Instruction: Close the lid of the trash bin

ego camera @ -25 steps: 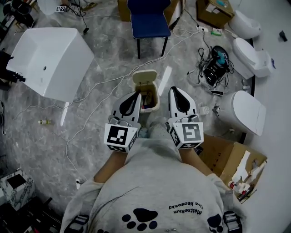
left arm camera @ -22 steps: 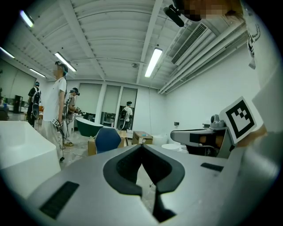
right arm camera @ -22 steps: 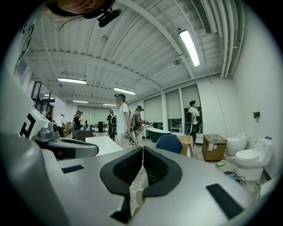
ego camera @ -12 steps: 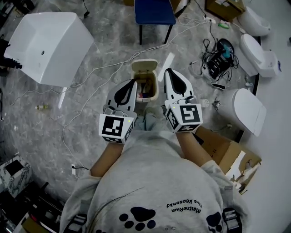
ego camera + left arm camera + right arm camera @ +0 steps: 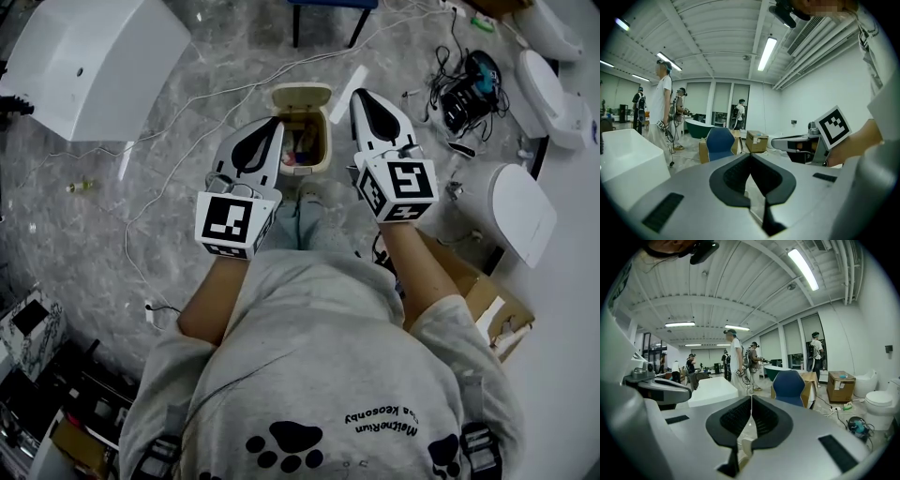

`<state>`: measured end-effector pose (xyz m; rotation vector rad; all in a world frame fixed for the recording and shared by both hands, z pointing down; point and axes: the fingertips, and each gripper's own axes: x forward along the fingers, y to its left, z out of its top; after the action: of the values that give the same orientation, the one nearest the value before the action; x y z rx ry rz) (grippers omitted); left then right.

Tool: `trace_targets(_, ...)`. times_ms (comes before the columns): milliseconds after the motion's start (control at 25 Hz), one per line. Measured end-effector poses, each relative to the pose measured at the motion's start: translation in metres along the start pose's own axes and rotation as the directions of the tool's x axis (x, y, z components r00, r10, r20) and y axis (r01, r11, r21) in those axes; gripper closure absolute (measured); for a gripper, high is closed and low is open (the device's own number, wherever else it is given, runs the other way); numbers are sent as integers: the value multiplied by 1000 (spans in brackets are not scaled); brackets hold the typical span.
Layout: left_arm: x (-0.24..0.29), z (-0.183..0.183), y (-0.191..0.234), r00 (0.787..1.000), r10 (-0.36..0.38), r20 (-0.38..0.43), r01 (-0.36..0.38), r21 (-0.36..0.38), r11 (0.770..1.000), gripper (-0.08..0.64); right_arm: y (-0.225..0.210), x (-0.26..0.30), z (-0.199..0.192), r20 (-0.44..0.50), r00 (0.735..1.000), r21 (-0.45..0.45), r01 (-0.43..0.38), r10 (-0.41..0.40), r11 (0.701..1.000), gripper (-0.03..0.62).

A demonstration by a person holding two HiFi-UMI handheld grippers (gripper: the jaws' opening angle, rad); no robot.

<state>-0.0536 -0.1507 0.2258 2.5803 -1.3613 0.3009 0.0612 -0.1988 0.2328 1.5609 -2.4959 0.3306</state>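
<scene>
I am holding the left gripper [image 5: 274, 127] with its jaws pressed together and nothing between the pads; in the left gripper view the two dark pads are meeting along a closed line. I am holding the right gripper [image 5: 360, 96] in the same condition, pads shut on each other and empty. Both grippers are pointing toward 12 o'clock, roughly side by side. The trash bin [image 5: 305, 169] is standing on the grey marbled floor [image 5: 187, 178] at my 12 o'clock, between the two grippers: the left gripper's tip is lying over the bin's 9 o'clock edge in the head view, and the right gripper is passing just beside its 3 o'clock edge. I cannot tell whether either one is touching the bin. The lid [image 5: 300, 95] is standing open at the bin's 12 o'clock edge, and pinkish waste [image 5: 298, 152] is showing inside the opening. A white tub [image 5: 94, 66] is lying well apart at 10 o'clock, a tangle of cables [image 5: 469, 89] is lying at 2 o'clock, and an open cardboard box [image 5: 469, 300] is sitting at 4 o'clock. A blue chair [image 5: 789, 387] is standing ahead in the right gripper view.
</scene>
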Motion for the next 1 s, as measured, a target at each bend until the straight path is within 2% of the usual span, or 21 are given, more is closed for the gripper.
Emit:
trace_targets(240,28,-18,11,1000,-2,-18,2,13,1000,540,-17,22,-31,-48,999,-9,-3,3,1000,560)
trace_targets(520,56,-52,24,998,-29,-48,28,-10,1000,540,-23,39,-62,-83,997,-33,-5,2,999,560)
trace_targets(800,83,-81,40,999,-13,-43,13,-3,1000,540,-24,57,-85,-81,996,-163,-48,35,985,560)
trace_targets(1000,99,-101,48,999,-12,-36,13,14,1000,540,-28,65,-105,-88,995,-197,-69,52,978,560)
